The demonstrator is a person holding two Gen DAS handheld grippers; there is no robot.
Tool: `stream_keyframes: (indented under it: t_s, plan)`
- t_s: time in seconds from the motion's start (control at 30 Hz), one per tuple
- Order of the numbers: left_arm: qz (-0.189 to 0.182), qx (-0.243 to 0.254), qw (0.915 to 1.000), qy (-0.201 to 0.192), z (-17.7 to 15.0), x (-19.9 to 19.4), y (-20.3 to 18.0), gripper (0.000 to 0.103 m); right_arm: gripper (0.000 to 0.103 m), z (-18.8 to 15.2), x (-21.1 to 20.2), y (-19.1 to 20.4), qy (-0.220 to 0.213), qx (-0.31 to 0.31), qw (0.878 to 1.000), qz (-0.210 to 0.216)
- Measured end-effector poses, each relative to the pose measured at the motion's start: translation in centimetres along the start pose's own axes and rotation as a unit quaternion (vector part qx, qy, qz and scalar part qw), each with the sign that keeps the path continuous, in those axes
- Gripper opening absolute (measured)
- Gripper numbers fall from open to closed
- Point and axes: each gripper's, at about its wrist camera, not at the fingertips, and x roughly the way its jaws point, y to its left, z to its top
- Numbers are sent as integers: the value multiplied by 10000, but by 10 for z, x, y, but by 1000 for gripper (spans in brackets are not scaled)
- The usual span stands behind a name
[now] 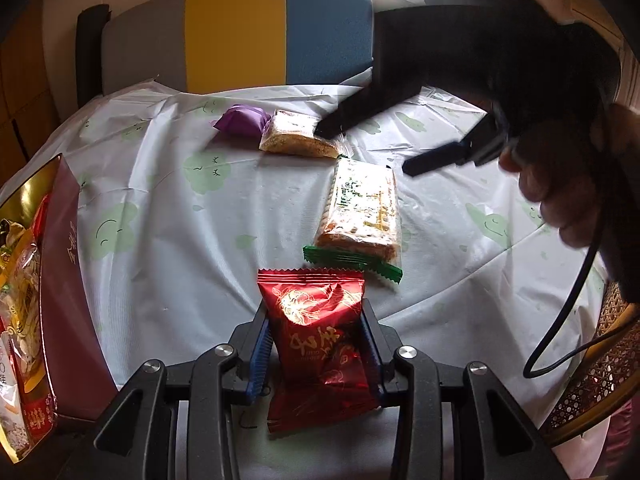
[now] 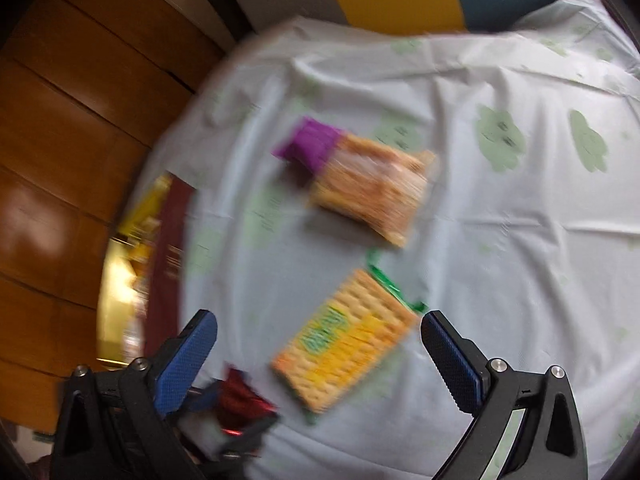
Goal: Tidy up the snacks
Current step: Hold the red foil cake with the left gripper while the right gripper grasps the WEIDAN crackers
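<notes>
1. Red foil fills the middle of the left wrist view: the left tool (image 1: 316, 344) has its blue pads pressed on both sides of a red snack packet (image 1: 320, 344), which stands lengthwise away from the camera, its crimped top edge pointing toward the far side of the surface (image 1: 168, 208). Just beyond it lies a cracker packet (image 1: 362, 212) with green crimped ends, long axis running near to far. Farther off, a clear-wrapped biscuit pack (image 1: 296, 134) lies crosswise, touching a purple packet (image 1: 240, 120) at its left. A maroon box (image 1: 64, 280) at the left edge holds more snacks. From the upper right the right tool (image 1: 372, 148) reaches in with fingers spread, one tip over the biscuit pack, a hand (image 1: 580, 184) behind it.

2. From the right wrist, blurred, the right tool (image 2: 320, 352) stands wide apart with nothing pressed between its pads; the cracker packet (image 2: 346, 340) lies diagonally below the gap, long axis from lower left to upper right. Beyond it sit the biscuit pack (image 2: 372, 192) and purple packet (image 2: 308, 148). The red snack packet (image 2: 240, 400) shows at lower left.
</notes>
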Motion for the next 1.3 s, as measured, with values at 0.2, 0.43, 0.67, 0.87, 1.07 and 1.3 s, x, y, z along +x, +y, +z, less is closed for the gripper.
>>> stream_keyframes:
  t_s: [0.2, 0.43, 0.67, 0.87, 1.07, 1.3]
  plan:
    - [-41, -21, 10000, -22, -1, 0, 3, 40, 84, -5, 14, 1, 315, 150, 9994, -3]
    - [-97, -57, 9999, -34, -2, 0, 5, 40, 81, -9, 20, 6, 363, 131, 9992, 85]
    - [-168, -89, 9998, -57, -3, 0, 6, 40, 54, -1, 24, 18, 39, -347, 9981, -508]
    - [-162, -111, 9998, -53, -3, 0, 6, 40, 58, 0, 27, 15, -32, -412, 9989, -238]
    - [-149, -102, 9998, -54, -3, 1, 6, 40, 76, 0, 31, 29, -72, -568, 9978, -321]
    - [-151, -85, 9998, -64, -3, 2, 6, 40, 60, -9, 42, 52, -125, -1296, 9827, -1318]
